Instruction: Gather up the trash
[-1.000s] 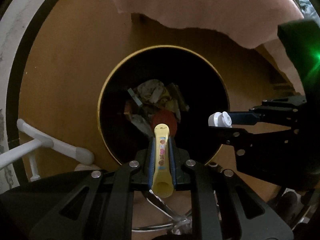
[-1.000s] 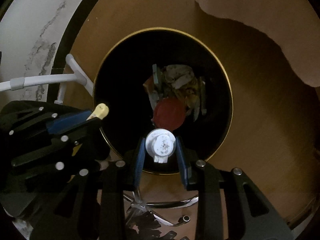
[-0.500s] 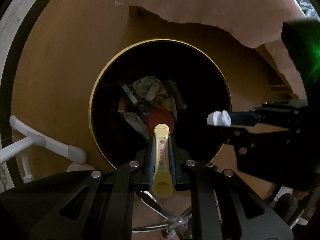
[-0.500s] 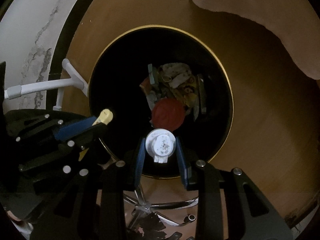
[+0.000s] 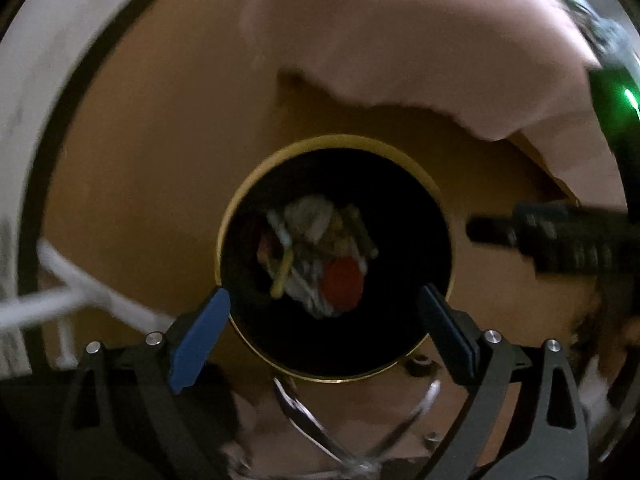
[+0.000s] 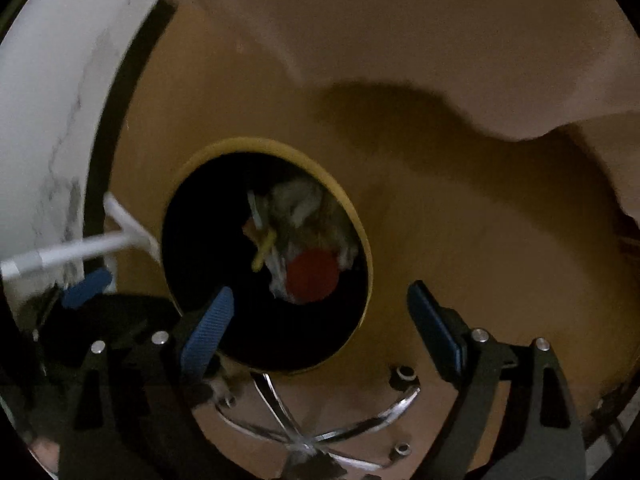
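A round black bin with a gold rim [image 5: 236,208] [image 6: 348,204] stands below both grippers. Inside lies a heap of trash with a red round lid [image 5: 343,284] [image 6: 312,276], a yellow tube [image 5: 282,274] [image 6: 264,250] and crumpled paper [image 5: 310,216]. My left gripper [image 5: 326,312] is open and empty above the bin's near rim. My right gripper [image 6: 320,312] is open and empty above the bin's near right rim; it also shows at the right edge of the left wrist view [image 5: 560,240]. Both views are blurred.
The bin sits on a brown wooden surface [image 5: 140,160]. A pink cloth [image 5: 400,40] [image 6: 440,20] hangs at the top. A white rack leg [image 5: 60,296] [image 6: 80,248] stands left of the bin. A chrome chair base [image 6: 312,436] lies below. A white wall [image 6: 48,120] is on the left.
Both grippers have opened. The yellow tube has dropped from the left one into the bin; the white bottle is gone from the right one. Both have pulled back from the bin.
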A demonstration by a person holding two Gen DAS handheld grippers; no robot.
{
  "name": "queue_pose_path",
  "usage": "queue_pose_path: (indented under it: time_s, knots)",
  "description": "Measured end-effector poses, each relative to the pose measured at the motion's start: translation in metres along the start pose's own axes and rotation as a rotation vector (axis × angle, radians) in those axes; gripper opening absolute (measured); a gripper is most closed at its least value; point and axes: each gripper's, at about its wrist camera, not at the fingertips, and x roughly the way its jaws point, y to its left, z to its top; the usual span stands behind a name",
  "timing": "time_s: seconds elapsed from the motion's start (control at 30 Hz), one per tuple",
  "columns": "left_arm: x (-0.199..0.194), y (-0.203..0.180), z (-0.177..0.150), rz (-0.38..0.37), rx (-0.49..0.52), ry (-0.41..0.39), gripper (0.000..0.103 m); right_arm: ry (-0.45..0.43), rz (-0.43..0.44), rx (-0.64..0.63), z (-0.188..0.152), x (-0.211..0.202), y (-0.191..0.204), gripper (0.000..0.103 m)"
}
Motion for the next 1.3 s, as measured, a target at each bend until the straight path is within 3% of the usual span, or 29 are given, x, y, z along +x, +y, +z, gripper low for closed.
queue_pose_path:
  time_s: [0.13,0.17,0.3,0.37,0.47,0.63,0.7,0.8,1.03,1.3]
  knots:
    - [-0.103,-0.044,0.010,0.020,0.151,-0.262,0.092,-0.258,-0.132,0.008,0.006,-0.089,0.004,0.086]
    - [-0.140,-0.053,0.008,0.027,0.176,-0.342,0.092,-0.377,-0.158,-0.001,0.005,-0.131,0.014,0.087]
    - [-0.279,-0.045,-0.018,-0.043,0.124,-0.623,0.096,-0.656,-0.190,-0.075,-0.014,-0.243,0.074,0.096]
    - [-0.330,-0.026,-0.038,0.018,0.071,-0.740,0.096,-0.826,-0.134,-0.158,-0.038,-0.291,0.115,0.096]
    - [-0.387,0.018,-0.073,0.203,-0.060,-0.862,0.096,-0.997,-0.059,-0.308,-0.072,-0.339,0.188,0.096]
    - [-0.441,0.107,-0.155,0.431,-0.319,-0.967,0.096,-1.001,0.106,-0.476,-0.106,-0.355,0.294,0.096]
    - [-0.451,0.143,-0.192,0.547,-0.429,-0.953,0.096,-0.976,0.162,-0.559,-0.123,-0.350,0.342,0.096]
    - [-0.458,0.182,-0.239,0.647,-0.567,-0.931,0.096,-0.956,0.214,-0.686,-0.161,-0.332,0.407,0.096]
    - [-0.453,0.242,-0.345,0.747,-0.816,-0.868,0.096,-0.887,0.279,-0.933,-0.248,-0.276,0.516,0.096]
    - [-0.445,0.283,-0.418,0.832,-0.948,-0.810,0.096,-0.807,0.319,-1.055,-0.302,-0.221,0.567,0.096]
